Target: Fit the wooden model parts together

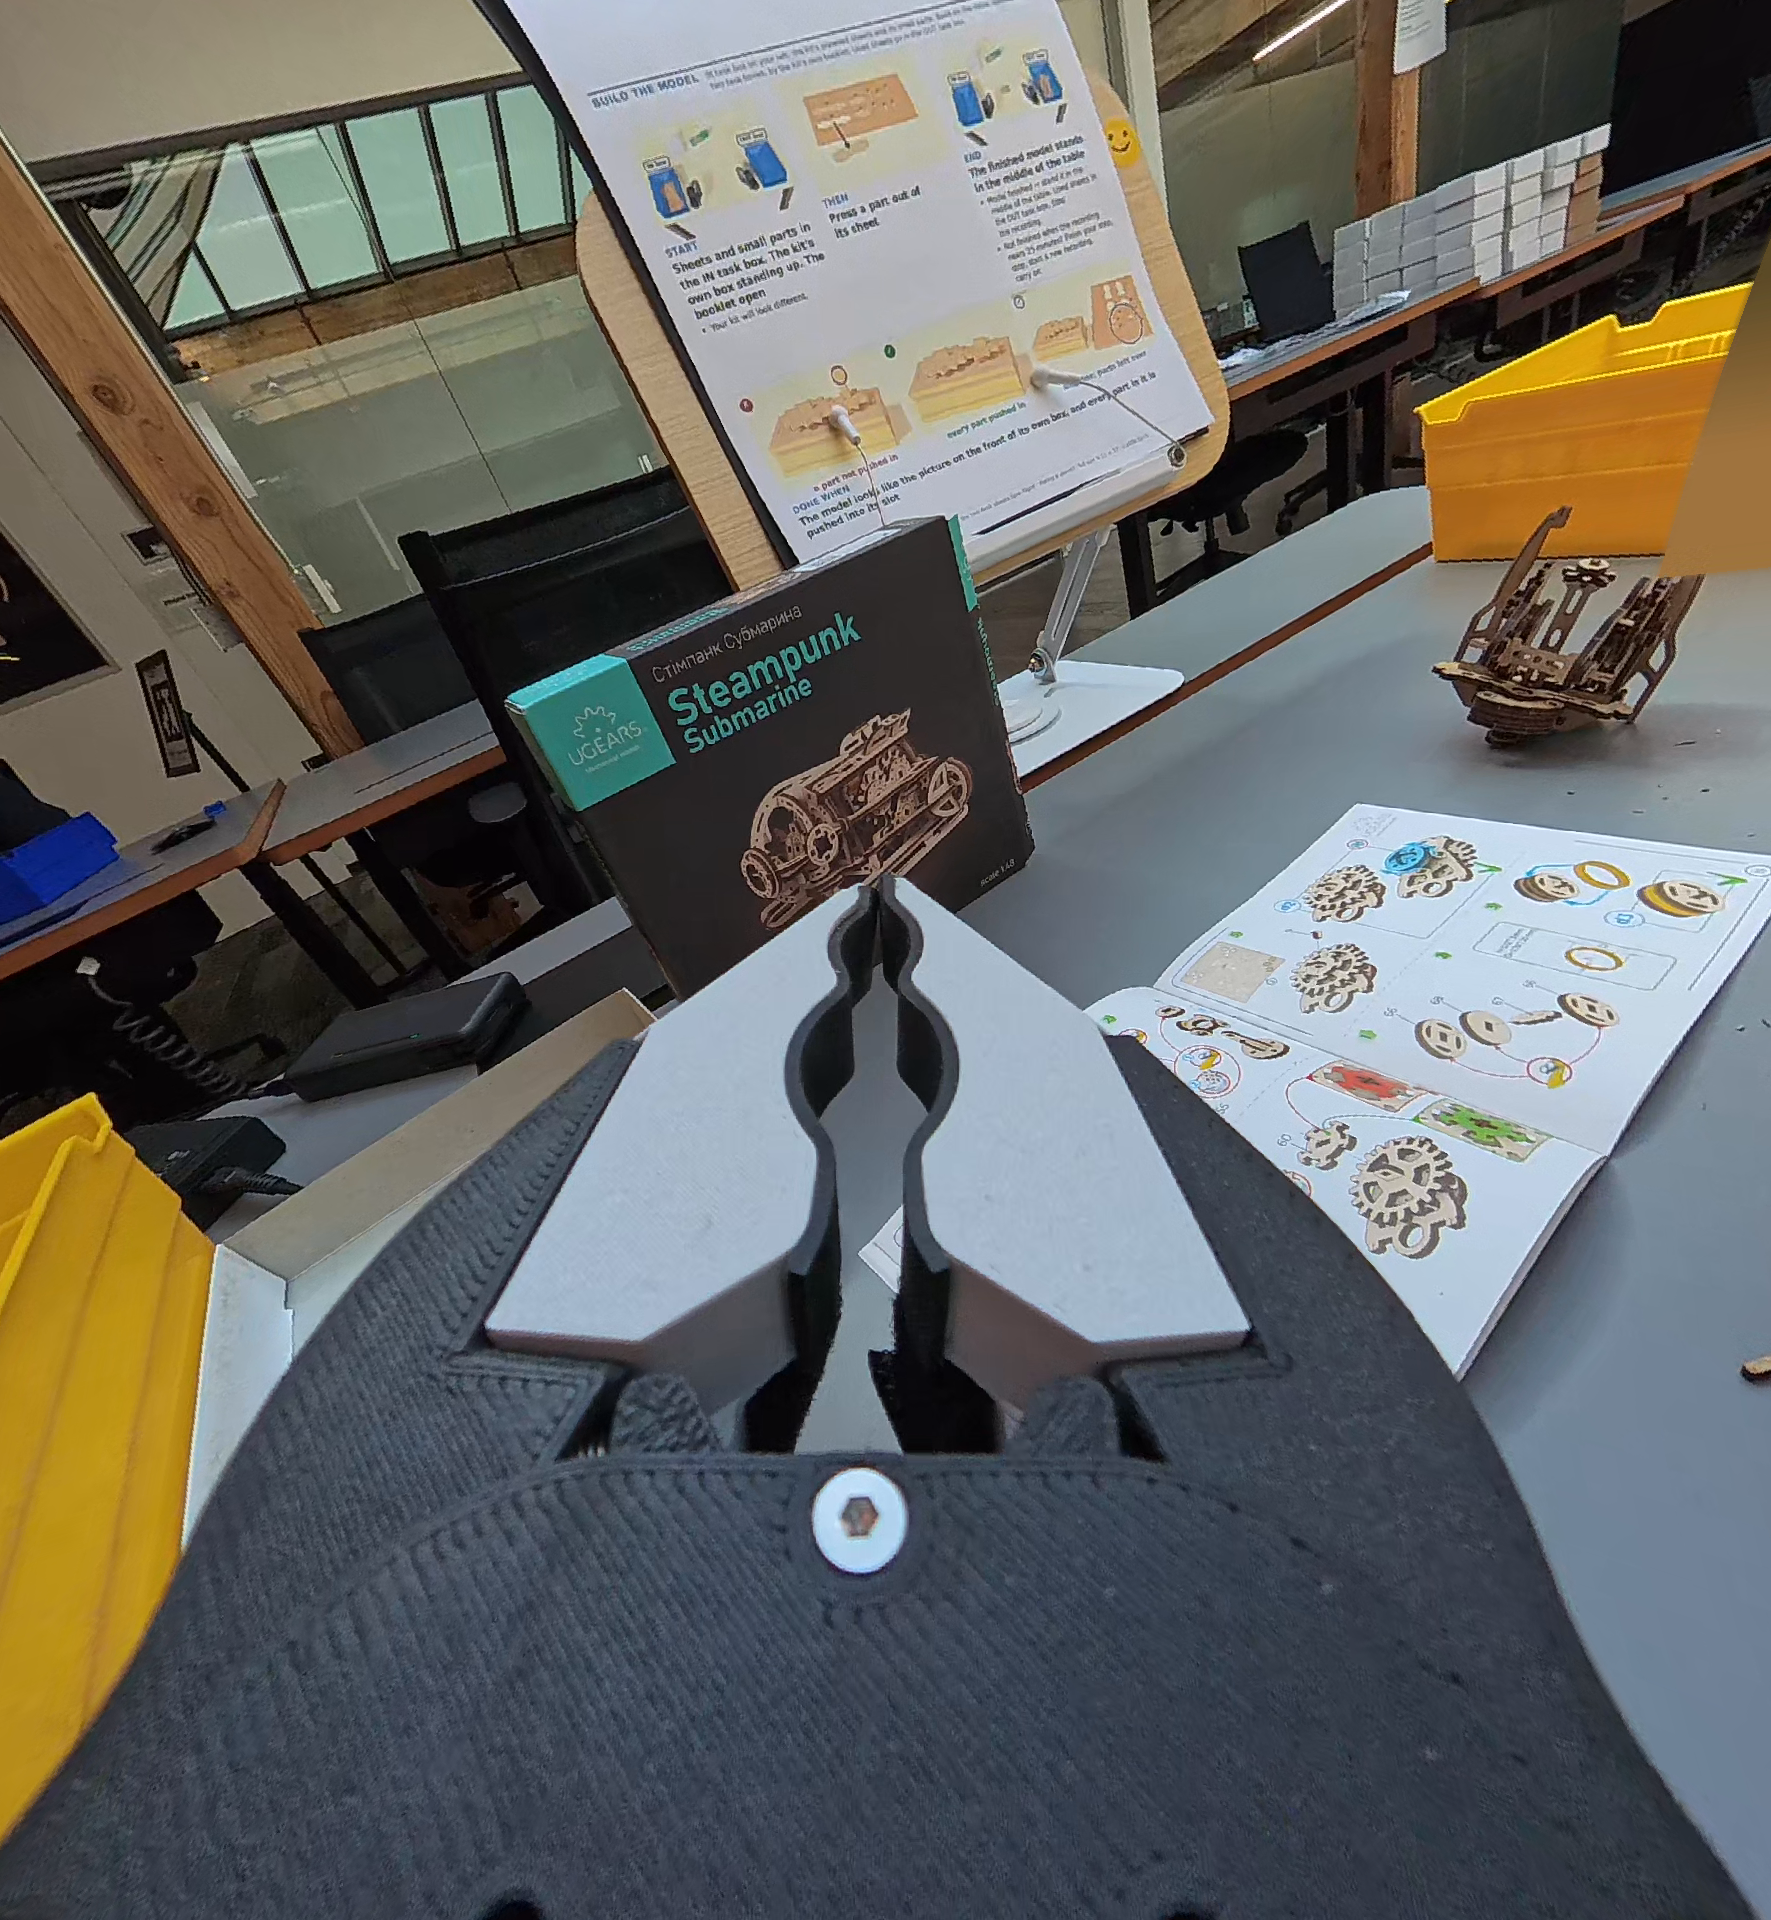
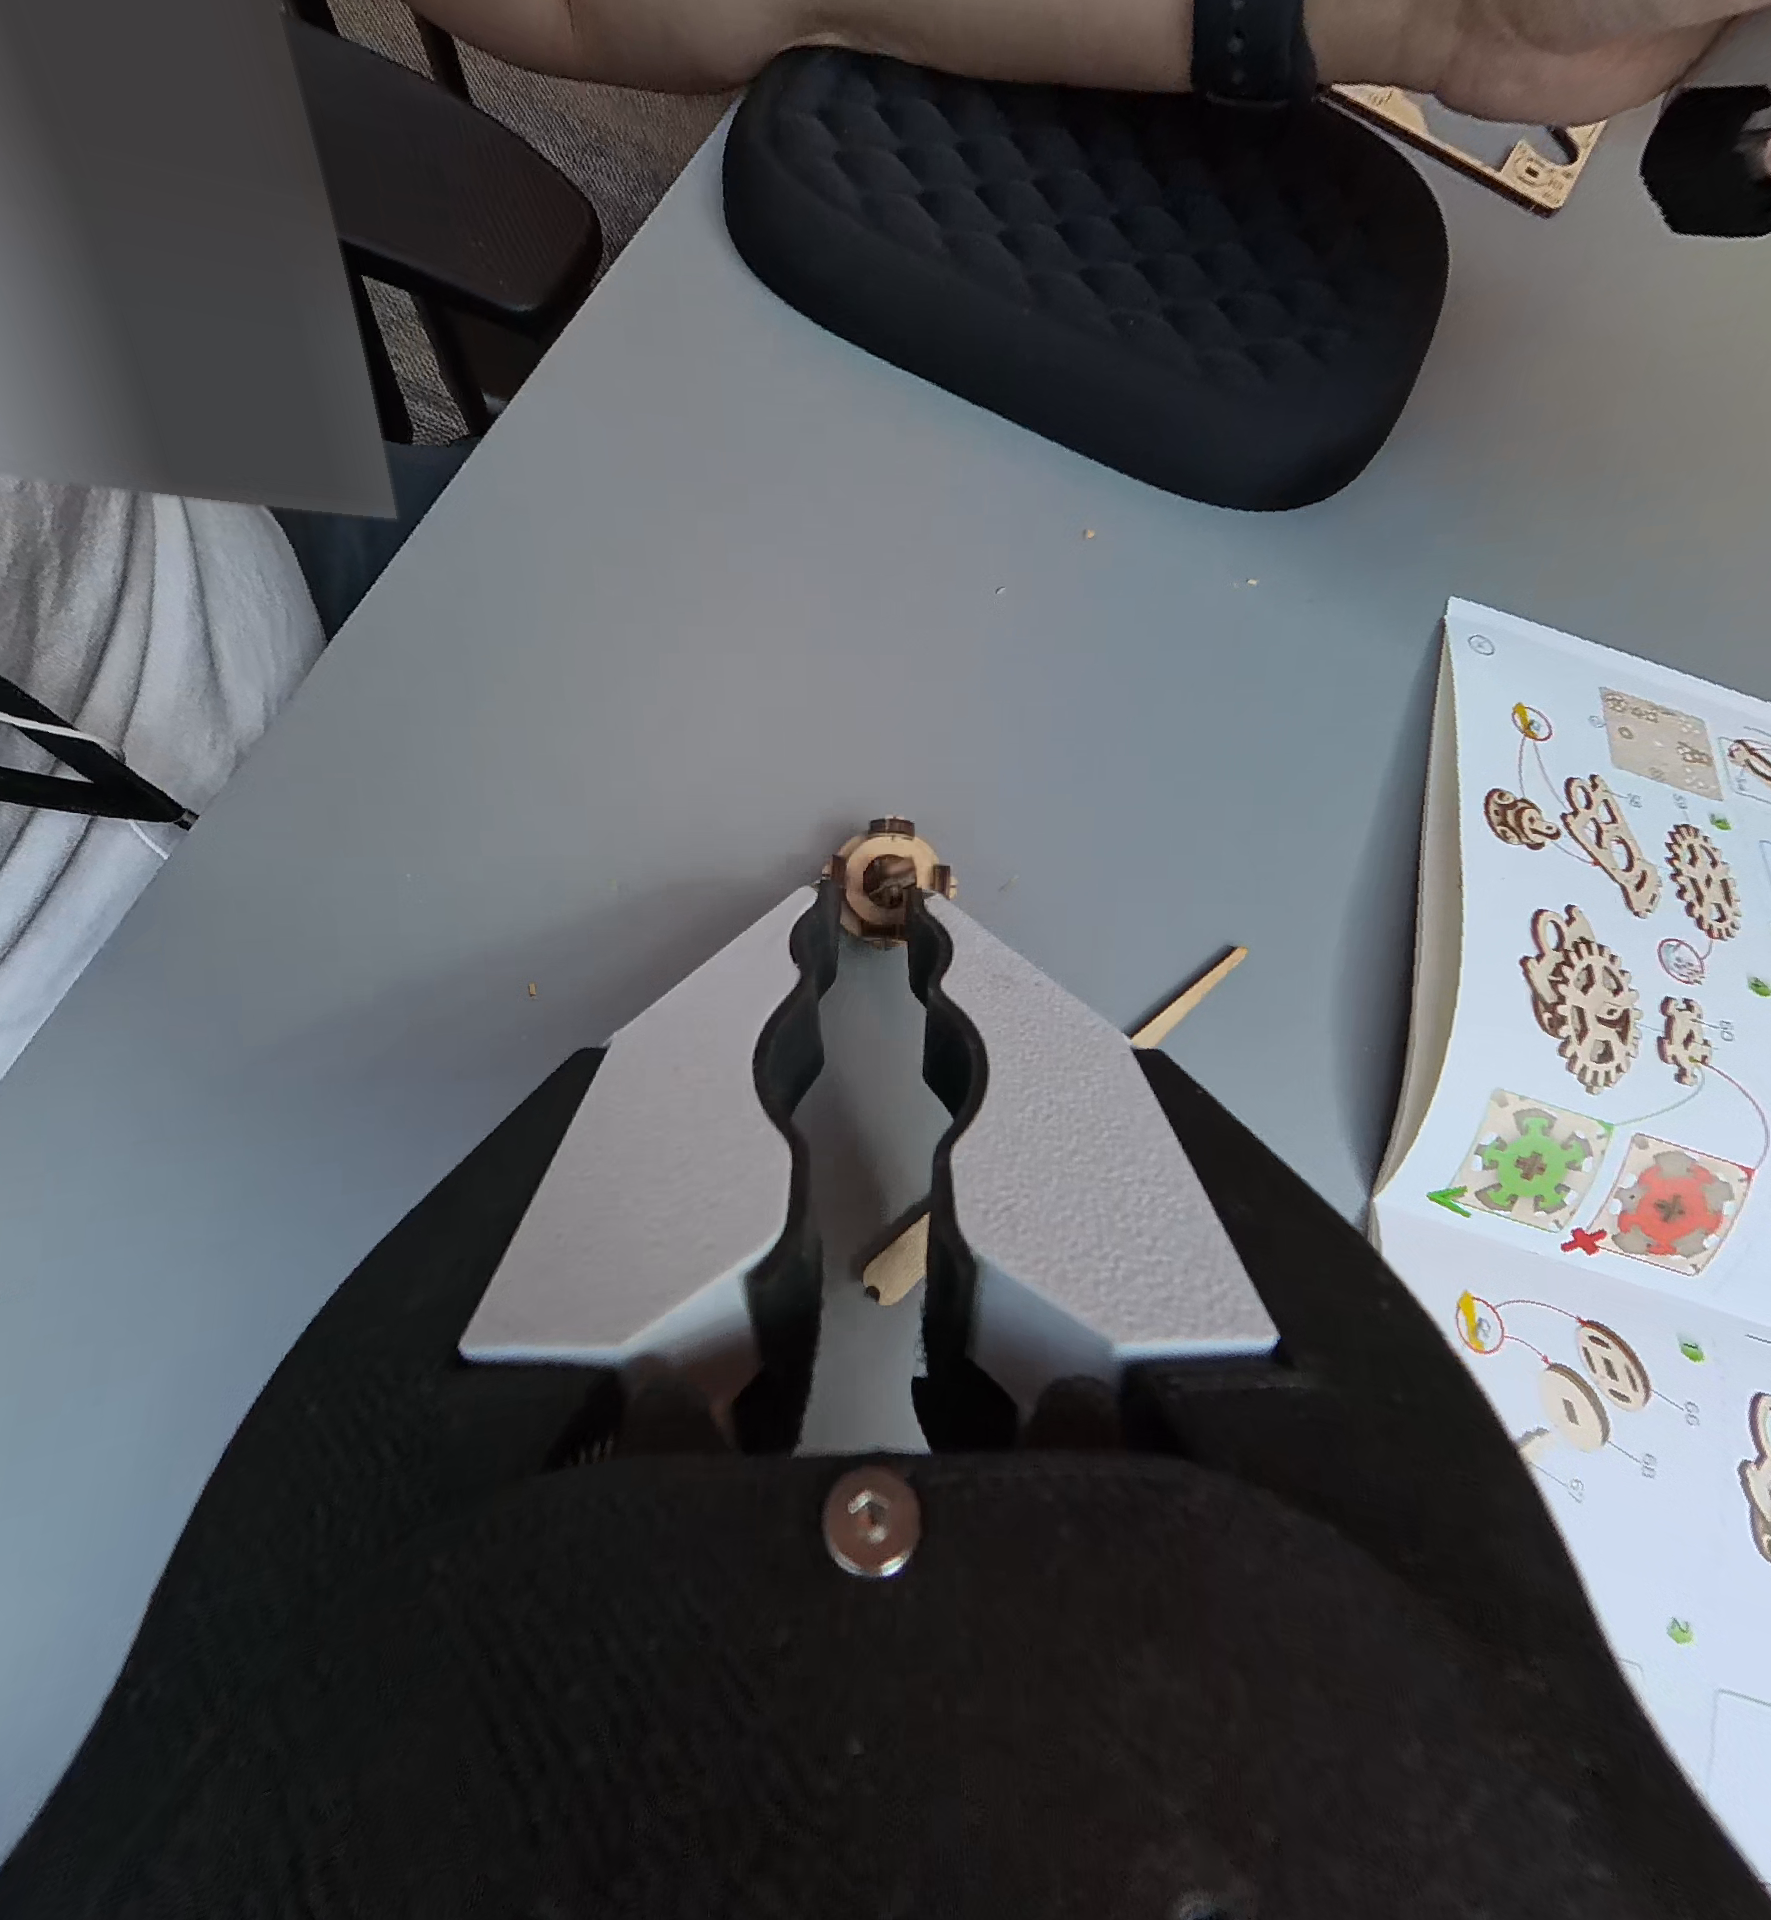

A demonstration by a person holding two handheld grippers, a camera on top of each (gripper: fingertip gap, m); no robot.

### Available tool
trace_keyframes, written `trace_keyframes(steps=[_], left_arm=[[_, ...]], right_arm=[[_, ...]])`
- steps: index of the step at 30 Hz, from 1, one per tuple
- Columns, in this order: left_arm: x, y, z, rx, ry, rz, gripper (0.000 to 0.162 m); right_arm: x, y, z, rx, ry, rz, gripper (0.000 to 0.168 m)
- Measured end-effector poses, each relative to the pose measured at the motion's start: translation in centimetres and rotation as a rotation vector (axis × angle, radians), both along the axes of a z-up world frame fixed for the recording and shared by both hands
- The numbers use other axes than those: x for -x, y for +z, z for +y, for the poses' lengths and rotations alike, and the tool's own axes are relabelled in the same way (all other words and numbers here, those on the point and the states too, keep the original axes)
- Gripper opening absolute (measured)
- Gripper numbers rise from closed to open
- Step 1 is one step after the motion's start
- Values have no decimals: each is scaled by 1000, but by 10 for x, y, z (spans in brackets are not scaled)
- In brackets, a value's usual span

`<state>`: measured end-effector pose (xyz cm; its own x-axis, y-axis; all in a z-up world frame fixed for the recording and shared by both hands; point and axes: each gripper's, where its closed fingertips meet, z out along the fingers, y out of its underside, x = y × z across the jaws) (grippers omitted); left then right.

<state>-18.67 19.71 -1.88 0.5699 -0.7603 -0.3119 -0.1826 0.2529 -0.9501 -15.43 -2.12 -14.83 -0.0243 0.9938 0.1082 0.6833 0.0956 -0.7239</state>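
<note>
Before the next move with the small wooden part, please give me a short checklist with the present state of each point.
1. Right tongs shut on the small round notched wooden hub: ok.
2. Left tongs shut, holding nothing: ok.
3. Half-built brown wooden model stands on the grey table: ok.
4. White instruction booklet lies open: ok.
5. Thin wooden stick lies loose beneath the right tongs: not ok.
6. Hub's mating slot: cannot tell.

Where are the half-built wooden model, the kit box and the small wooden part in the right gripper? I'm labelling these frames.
half-built wooden model (image 1: 1561, 652): left wrist view, on its central frame.
kit box (image 1: 798, 769): left wrist view, on its dark front face.
small wooden part (image 2: 886, 880): right wrist view, on its ring, between the right gripper's tips.
</note>
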Motion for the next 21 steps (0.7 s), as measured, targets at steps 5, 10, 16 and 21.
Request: trace_keyframes(steps=[5,10,16,21], left_arm=[[0,0,0,-1,1,1,0],[1,0,0,-3,4,3,0],[1,0,0,-7,6,9,0],[0,-1,0,-9,4,16,0]], right_arm=[[2,4,1,-24,-1,19,11],[6,11,2,-32,-11,69,16],[11,10,2,-34,-12,82,20],[9,6,4,-32,-17,68,20]])
